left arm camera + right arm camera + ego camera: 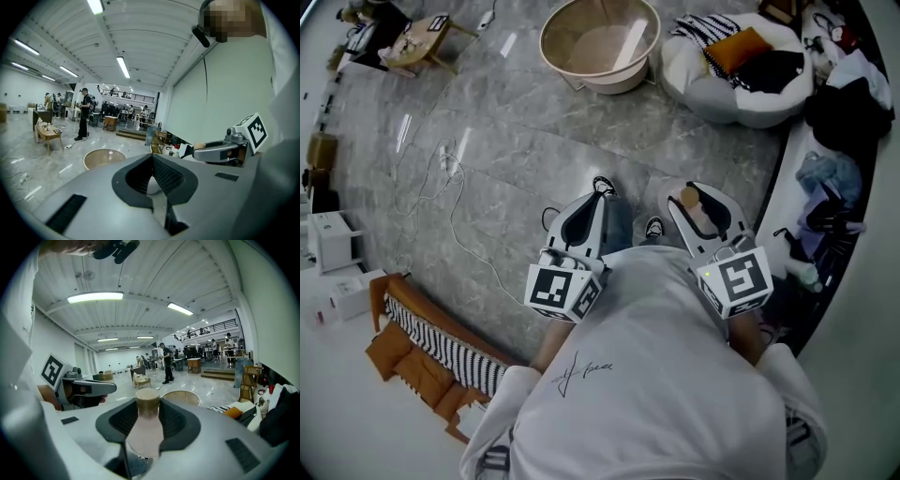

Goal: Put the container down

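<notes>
The container [146,426] is a pale pink bottle with a tan cap, and it stands upright between the jaws of my right gripper [148,437], which is shut on it. In the head view the same bottle [697,214] lies within the right gripper [699,191], held close in front of the person's white shirt and high above the marble floor. My left gripper [602,190] is beside it at the same height. Its jaws [151,158] meet at the tips with nothing between them. Each gripper shows in the other's view, the right gripper [220,151] and the left gripper [89,387].
A round beige basin [600,42] sits on the floor ahead. A white cushion [741,94] with clothes on it lies to its right. A cable [441,187] snakes across the floor at the left. A wooden rack with striped fabric [431,337] is at the lower left.
</notes>
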`<state>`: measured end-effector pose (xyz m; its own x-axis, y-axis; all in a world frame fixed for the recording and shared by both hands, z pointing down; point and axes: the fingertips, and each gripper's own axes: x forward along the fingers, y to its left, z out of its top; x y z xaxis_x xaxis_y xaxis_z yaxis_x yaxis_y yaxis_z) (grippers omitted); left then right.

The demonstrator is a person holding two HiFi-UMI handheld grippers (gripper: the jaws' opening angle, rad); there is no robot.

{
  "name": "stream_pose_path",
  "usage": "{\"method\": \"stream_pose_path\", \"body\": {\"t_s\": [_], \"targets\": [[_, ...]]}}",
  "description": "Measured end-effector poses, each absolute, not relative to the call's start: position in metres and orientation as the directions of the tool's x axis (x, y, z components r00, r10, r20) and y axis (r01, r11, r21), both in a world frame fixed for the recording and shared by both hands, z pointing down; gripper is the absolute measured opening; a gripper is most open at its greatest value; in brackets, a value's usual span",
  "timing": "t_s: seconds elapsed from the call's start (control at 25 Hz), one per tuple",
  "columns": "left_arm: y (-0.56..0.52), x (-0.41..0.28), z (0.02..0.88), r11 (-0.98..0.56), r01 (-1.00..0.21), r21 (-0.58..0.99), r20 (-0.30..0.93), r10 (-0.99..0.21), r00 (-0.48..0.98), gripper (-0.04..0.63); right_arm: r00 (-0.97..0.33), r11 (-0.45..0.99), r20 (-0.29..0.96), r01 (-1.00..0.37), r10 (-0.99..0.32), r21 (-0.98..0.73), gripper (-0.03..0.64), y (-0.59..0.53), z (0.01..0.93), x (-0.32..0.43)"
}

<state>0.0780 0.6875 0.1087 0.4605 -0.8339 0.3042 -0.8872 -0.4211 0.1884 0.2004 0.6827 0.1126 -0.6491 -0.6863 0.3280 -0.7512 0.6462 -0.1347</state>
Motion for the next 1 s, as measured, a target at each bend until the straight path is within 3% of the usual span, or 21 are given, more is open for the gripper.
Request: {"method": "stream_pose_path", "body": {"t_s": [0.32, 0.76, 1.0], "targets": [[0.654, 0.076, 0.112, -0.445, -0.878, 0.175, 0.307, -0.823, 0.478, 0.017, -0.652, 0.66, 0.34, -0.743, -0.678, -0.111, 0.147, 0.65, 0.113, 0.188], [0.598, 0.026, 0.095, -0.395, -0.903, 0.17, 0.219, -0.878, 0.425, 0.017, -0.659, 0.676, 0.381, -0.729, -0.649, -0.108, 0.147, 0.593, 0.114, 0.148], [0.554, -0.004, 0.1, -0.383, -0.899, 0.212, 0.237, -0.872, 0.427, 0.017, -0.658, 0.677, 0.394, -0.728, -0.642, -0.113, 0.147, 0.554, 0.114, 0.122]]}}
